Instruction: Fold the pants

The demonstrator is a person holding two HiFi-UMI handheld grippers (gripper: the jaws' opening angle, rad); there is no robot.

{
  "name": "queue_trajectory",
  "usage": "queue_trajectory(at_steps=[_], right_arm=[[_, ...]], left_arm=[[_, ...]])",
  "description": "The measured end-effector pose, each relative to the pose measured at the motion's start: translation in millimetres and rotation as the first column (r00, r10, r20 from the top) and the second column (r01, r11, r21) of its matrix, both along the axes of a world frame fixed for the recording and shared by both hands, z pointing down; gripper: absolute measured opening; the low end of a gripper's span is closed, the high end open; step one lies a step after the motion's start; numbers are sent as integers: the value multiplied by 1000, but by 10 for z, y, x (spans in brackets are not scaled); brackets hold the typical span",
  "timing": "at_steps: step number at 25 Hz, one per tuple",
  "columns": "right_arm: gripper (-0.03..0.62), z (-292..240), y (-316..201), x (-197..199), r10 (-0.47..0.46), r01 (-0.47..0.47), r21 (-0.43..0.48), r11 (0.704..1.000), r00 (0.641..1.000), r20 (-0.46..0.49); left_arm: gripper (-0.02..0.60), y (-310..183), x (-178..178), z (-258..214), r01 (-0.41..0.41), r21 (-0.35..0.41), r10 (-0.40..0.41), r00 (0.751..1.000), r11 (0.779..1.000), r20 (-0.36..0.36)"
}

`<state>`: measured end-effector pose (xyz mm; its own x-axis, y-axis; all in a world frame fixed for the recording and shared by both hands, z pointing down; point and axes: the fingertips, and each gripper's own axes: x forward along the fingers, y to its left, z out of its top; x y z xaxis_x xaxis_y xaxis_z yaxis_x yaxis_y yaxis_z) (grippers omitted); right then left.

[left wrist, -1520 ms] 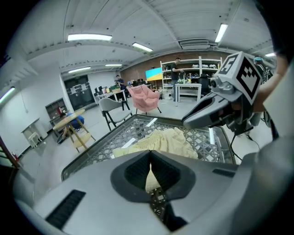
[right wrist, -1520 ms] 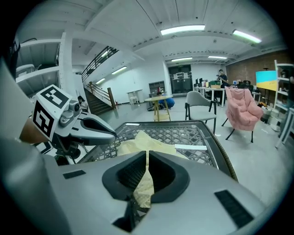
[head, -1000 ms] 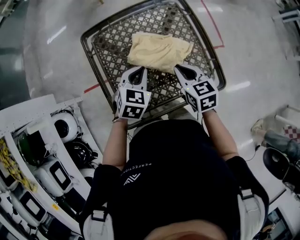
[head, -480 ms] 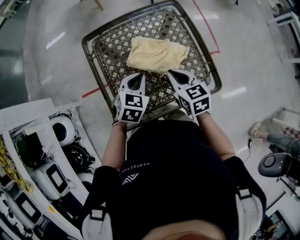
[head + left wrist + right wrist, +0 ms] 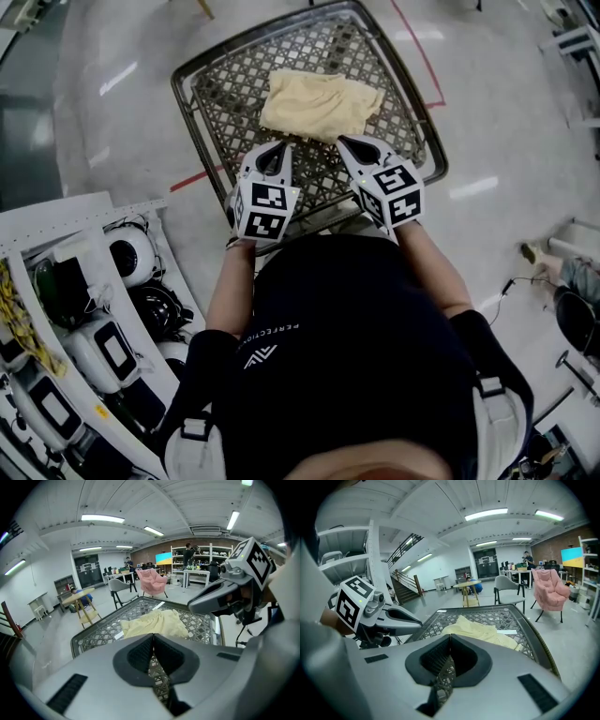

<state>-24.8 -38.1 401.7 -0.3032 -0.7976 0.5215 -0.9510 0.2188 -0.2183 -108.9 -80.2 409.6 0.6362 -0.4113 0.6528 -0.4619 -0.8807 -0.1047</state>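
Head view, lower left: a white rack [image 5: 56, 309] of helmet-like gear, cut off by the frame edge, contents too crowded to name. The lower half is filled by the person's dark top [image 5: 347, 347], which hides the near rim of the lattice table [image 5: 202, 103] and the floor beneath. A red tape line [image 5: 192, 176] on the floor runs out of sight behind the table at its left side. Left gripper [image 5: 280, 147]: jaws pressed together on nothing, only the lattice showing below the pads in the left gripper view [image 5: 153, 638]; its own grey body blocks the table's near half there. Pants [image 5: 319, 105]: a pale yellow folded bundle on the table's far half, upper centre of the head view, lying beyond both sets of jaws and between their lines of aim — held by neither. A strip of bare lattice separates the left tips from the cloth. In both gripper views the cloth [image 5: 152, 623] [image 5: 480, 629] rises just above the closed jaws, its near edge masked by the gripper bodies. Right gripper [image 5: 345, 142]: jaws likewise closed and empty [image 5: 450, 640], tips just beside the bundle's near edge — contact cannot be told. Far right: floor objects cut off by the frame, unidentifiable.
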Motion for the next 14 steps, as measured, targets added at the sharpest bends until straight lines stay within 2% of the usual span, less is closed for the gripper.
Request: queue_trajectory(at_steps=[14], right_arm=[[34,21,91,4,28,-28,-1,1000,999,18]], left_arm=[[14,25,-60,63,12,-8,-12,1000,1000,13]])
